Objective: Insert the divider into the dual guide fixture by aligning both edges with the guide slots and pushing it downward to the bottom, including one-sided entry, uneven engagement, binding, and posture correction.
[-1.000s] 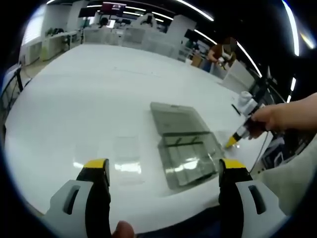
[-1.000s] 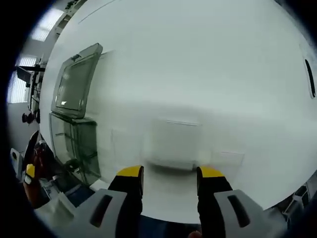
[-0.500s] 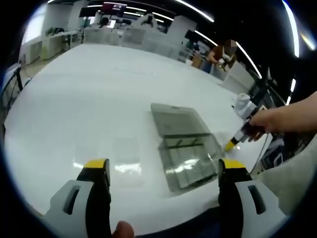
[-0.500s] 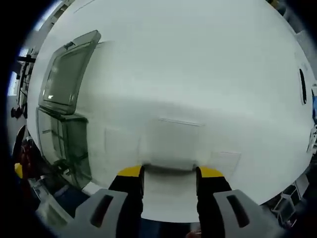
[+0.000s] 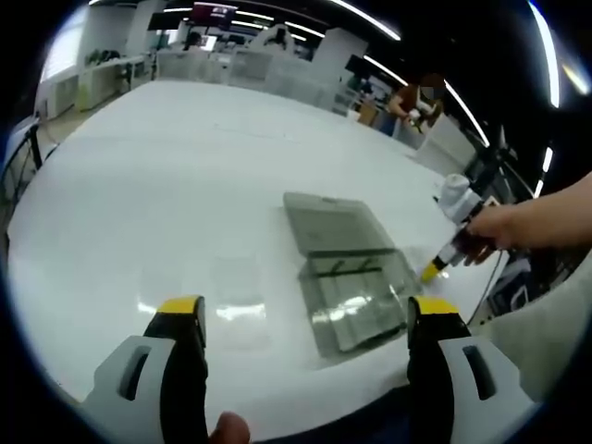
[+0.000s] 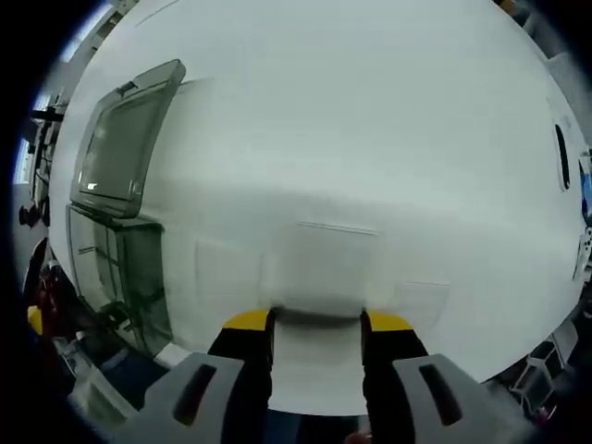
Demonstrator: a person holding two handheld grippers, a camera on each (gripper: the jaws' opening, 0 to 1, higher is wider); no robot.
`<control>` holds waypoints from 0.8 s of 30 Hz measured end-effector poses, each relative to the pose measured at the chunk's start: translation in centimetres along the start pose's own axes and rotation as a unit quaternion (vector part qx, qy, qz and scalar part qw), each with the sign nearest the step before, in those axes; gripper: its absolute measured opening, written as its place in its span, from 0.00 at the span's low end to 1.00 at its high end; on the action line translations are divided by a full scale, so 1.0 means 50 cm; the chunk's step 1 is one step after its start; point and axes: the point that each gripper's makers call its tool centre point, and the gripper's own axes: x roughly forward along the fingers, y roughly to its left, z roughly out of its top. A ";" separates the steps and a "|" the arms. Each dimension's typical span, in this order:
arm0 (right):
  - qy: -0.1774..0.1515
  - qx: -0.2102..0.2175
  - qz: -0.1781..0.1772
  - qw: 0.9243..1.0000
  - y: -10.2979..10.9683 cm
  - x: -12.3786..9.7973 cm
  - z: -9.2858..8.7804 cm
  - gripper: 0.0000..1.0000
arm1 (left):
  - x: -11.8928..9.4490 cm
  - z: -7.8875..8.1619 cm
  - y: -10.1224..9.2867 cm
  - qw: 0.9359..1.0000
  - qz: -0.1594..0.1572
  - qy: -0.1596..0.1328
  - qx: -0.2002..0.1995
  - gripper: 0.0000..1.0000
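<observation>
The dual guide fixture [image 5: 350, 277] is a clear grey box with its lid folded open, lying on the white table [image 5: 185, 157]. In the right gripper view it sits at the left [image 6: 125, 222]. A clear flat divider [image 6: 319, 264] lies on the table between my right gripper's [image 6: 317, 322] yellow-tipped jaws, which press against its two side edges. My left gripper [image 5: 307, 314] hangs open and wide above the table's near edge, holding nothing. From there the right gripper [image 5: 433, 270], held by a hand [image 5: 504, 227], is low at the box's right side.
More clear flat pieces lie on the table: beside the held divider [image 6: 227, 273] [image 6: 421, 296], and left of the box [image 5: 236, 277]. A person [image 5: 416, 97] stands far behind the table. Desks and shelves line the back of the room.
My right gripper's jaws have drawn slightly closer together around the divider's near edge. The left gripper and the box have stayed in place.
</observation>
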 end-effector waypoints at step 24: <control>0.012 -0.046 -0.004 0.999 -0.007 0.001 -0.002 0.29 | 0.001 0.007 -0.014 1.000 -0.002 0.006 0.012 0.88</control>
